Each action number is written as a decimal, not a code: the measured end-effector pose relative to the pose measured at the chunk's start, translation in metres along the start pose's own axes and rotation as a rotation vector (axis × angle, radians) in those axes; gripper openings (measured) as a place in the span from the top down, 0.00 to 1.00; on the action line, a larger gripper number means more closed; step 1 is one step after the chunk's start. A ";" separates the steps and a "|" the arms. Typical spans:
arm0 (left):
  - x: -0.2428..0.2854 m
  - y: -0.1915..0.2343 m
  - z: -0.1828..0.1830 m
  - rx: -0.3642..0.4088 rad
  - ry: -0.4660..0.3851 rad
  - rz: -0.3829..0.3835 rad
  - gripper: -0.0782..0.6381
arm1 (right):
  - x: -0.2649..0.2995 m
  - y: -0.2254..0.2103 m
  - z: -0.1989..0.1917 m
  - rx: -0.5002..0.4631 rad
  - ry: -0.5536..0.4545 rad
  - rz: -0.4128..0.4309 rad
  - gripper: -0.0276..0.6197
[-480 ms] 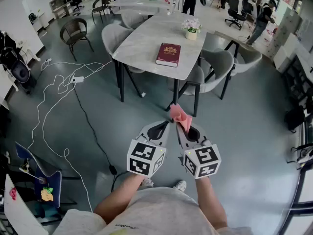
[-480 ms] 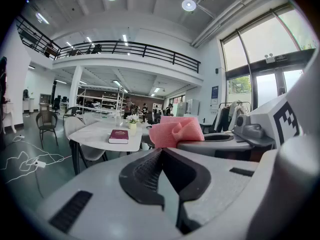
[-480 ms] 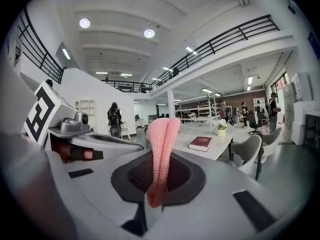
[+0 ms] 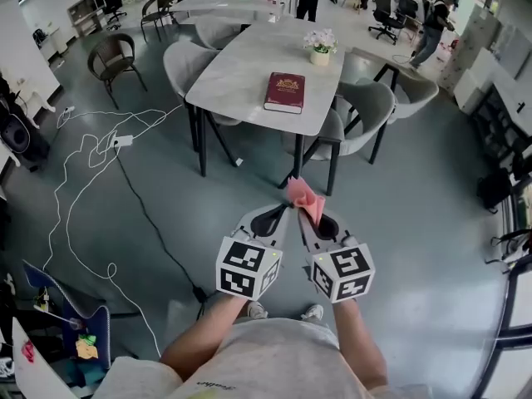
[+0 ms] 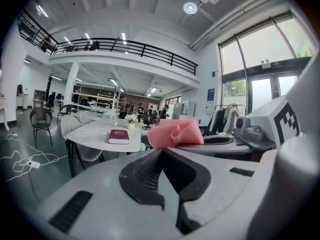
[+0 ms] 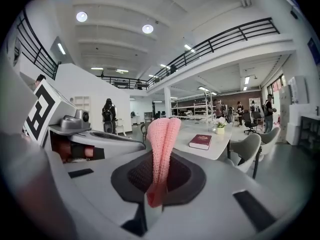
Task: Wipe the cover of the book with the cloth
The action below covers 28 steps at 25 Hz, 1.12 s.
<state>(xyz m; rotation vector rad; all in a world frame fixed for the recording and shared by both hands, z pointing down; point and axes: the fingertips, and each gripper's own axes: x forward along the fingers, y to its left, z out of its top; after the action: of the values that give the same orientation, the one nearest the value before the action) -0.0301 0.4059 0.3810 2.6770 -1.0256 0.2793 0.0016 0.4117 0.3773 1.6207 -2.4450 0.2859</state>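
A dark red book (image 4: 285,91) with gold print lies flat near the front edge of a white marble table (image 4: 241,65); it also shows as the book (image 5: 119,136) and the book (image 6: 200,141) in the gripper views. My right gripper (image 4: 305,214) is shut on a folded pink cloth (image 4: 304,197), which sticks up from its jaws as the cloth (image 6: 161,149). My left gripper (image 4: 281,215) is beside it, jaws closed together and holding nothing; the cloth (image 5: 174,133) shows just past it. Both grippers are held over the floor, well short of the table.
A small flower pot (image 4: 321,46) stands on the table behind the book. Grey chairs (image 4: 366,106) surround the table. White cables (image 4: 91,189) trail over the grey floor at the left. People stand far back in the room.
The view has shifted slightly: table and book sit a little lower and nearer in the head view. Both grippers keep their pose, the cloth still held.
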 end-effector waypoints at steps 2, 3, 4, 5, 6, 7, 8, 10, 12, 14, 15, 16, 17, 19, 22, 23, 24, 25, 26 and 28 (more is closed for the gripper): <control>-0.002 0.009 0.000 -0.001 0.001 -0.007 0.88 | 0.007 0.004 0.001 0.000 0.005 -0.009 0.93; -0.002 0.014 0.000 -0.002 0.002 -0.008 0.88 | 0.011 0.006 0.001 0.000 0.007 -0.013 0.93; -0.003 0.019 0.000 -0.004 0.003 -0.010 0.88 | 0.014 0.008 0.002 0.000 0.009 -0.017 0.93; -0.004 0.023 0.000 -0.006 0.002 -0.010 0.88 | 0.017 0.009 0.002 0.000 0.009 -0.021 0.93; -0.004 0.027 0.000 -0.007 0.001 -0.011 0.88 | 0.020 0.011 0.004 -0.002 0.007 -0.024 0.93; -0.004 0.031 0.001 -0.008 0.000 -0.012 0.88 | 0.023 0.011 0.005 -0.003 0.006 -0.026 0.93; -0.004 0.035 0.002 -0.008 -0.001 -0.013 0.88 | 0.027 0.012 0.006 -0.004 0.005 -0.028 0.93; -0.004 0.041 0.003 -0.007 -0.001 -0.012 0.88 | 0.033 0.013 0.007 -0.004 0.006 -0.027 0.93; -0.003 0.047 0.004 -0.006 0.000 -0.010 0.88 | 0.039 0.014 0.007 -0.003 0.007 -0.024 0.93; 0.000 0.051 0.006 -0.002 0.000 -0.008 0.88 | 0.045 0.012 0.008 -0.001 0.007 -0.019 0.93; 0.002 0.054 0.007 0.001 0.001 -0.006 0.88 | 0.049 0.011 0.008 0.000 0.006 -0.016 0.93; 0.004 0.057 0.007 0.003 0.001 -0.003 0.88 | 0.053 0.010 0.008 0.001 0.006 -0.011 0.93; 0.006 0.060 0.008 0.004 0.002 0.001 0.88 | 0.057 0.009 0.009 0.001 0.004 -0.007 0.93; 0.014 0.067 0.011 0.007 0.005 0.007 0.88 | 0.066 0.005 0.013 0.001 -0.002 0.000 0.93; 0.028 0.074 0.017 0.012 0.005 0.008 0.88 | 0.078 -0.007 0.018 0.003 -0.010 0.004 0.93; 0.034 0.075 0.019 0.016 0.007 0.007 0.88 | 0.082 -0.013 0.019 0.005 -0.012 0.005 0.93; 0.041 0.077 0.021 0.020 0.010 0.006 0.88 | 0.087 -0.019 0.020 0.008 -0.013 0.006 0.93; 0.048 0.078 0.023 0.023 0.013 0.005 0.88 | 0.092 -0.025 0.021 0.012 -0.015 0.009 0.93; 0.056 0.080 0.025 0.026 0.016 0.004 0.88 | 0.097 -0.031 0.021 0.015 -0.016 0.014 0.93; 0.072 0.084 0.029 0.032 0.022 0.007 0.88 | 0.108 -0.044 0.024 0.019 -0.021 0.023 0.93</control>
<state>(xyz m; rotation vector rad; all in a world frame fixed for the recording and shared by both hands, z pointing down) -0.0312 0.2916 0.3874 2.6929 -1.0322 0.3285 -0.0007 0.2927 0.3852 1.6124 -2.4850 0.2987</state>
